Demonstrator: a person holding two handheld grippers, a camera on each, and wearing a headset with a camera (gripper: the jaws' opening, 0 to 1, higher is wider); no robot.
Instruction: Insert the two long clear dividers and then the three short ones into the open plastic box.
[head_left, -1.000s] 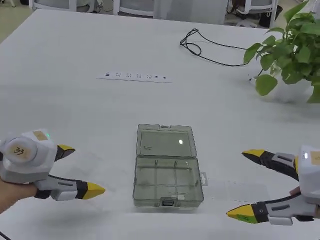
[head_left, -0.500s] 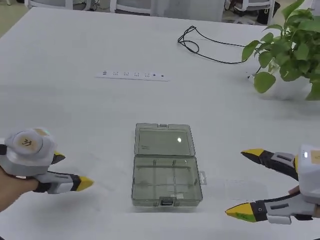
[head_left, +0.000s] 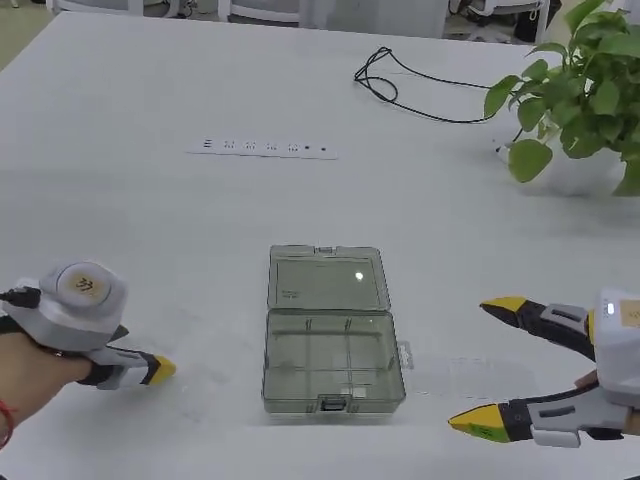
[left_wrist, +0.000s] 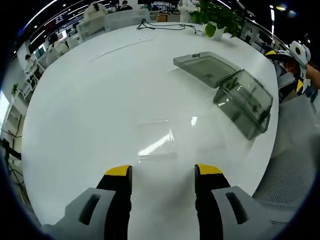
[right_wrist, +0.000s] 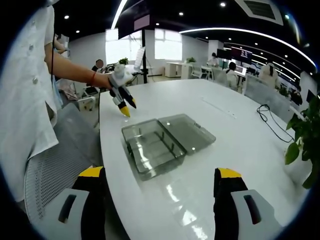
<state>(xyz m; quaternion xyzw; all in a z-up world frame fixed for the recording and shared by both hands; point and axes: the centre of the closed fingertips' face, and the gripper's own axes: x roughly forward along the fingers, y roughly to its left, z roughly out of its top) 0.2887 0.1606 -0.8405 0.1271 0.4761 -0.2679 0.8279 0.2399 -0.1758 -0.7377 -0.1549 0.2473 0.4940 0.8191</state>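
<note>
Smoky grey plastic box (head_left: 333, 362) lying on the white tabletop (head_left: 150, 220) near the front edge, lid (head_left: 328, 278) laid back flat beyond the base, latch tab facing the person. Set between the two tools and apart from both: left tool (head_left: 150, 370) off to the box's left, jaws parted with nothing between them; right tool (head_left: 488, 363) off to the box's right, jaws spread wide, likewise empty. One clear divider (left_wrist: 156, 141) flat on the tabletop just ahead of the left tool's jaw tips in the left gripper view, not touched. Another faint clear sheet (head_left: 465, 377) flat just right of the box, between it and the right tool. Bare tabletop on both sides of the box and beyond the lid; power strip (head_left: 262, 149), black cable (head_left: 400, 85) and potted plant (head_left: 580, 90) well back. Base see-through, thin partition lines showing inside, their number hard to tell.
</note>
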